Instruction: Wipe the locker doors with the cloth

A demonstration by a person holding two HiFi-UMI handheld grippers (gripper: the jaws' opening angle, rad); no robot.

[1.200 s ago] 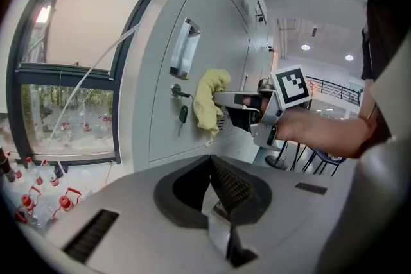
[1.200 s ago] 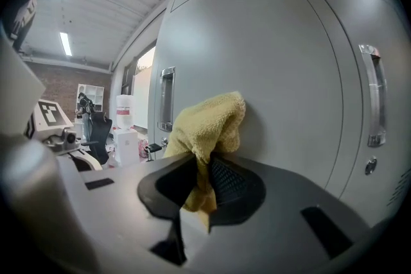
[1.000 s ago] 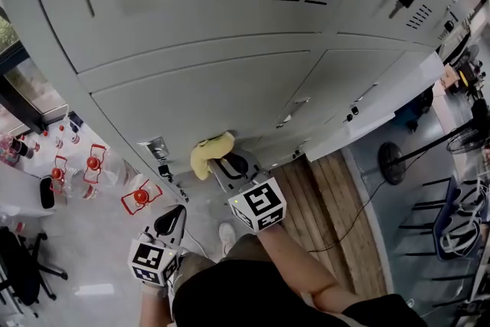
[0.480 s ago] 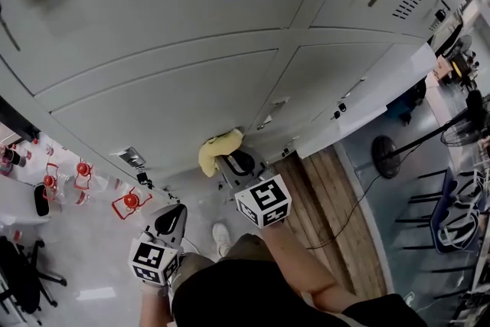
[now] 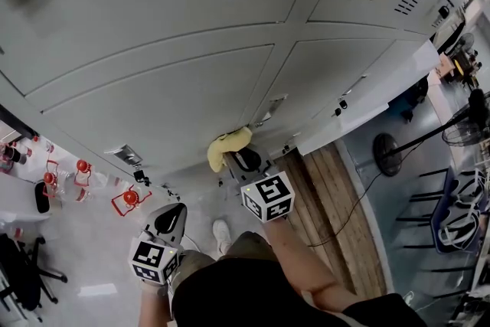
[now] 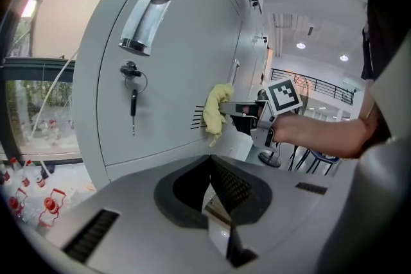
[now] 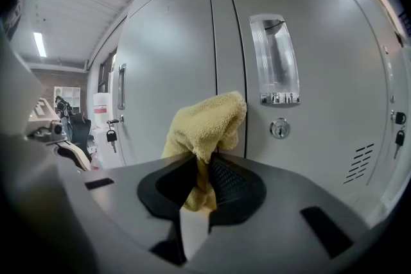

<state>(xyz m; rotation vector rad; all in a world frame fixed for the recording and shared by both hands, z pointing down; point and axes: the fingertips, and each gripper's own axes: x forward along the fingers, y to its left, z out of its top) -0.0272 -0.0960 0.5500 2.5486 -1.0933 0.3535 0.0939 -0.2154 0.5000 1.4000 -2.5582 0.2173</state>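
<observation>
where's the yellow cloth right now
The yellow cloth is clamped in the jaws of the right gripper, against the locker door at the seam just left of the recessed handle; in the head view it sits mid-frame.

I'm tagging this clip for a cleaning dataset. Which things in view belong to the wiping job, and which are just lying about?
In the job:
- yellow cloth, pinched in the right gripper
- grey locker doors

Lying about or idle:
- left gripper, fingers together, holding nothing
- key hanging in a lock
- red-capped bottles on the floor
- standing fan
</observation>
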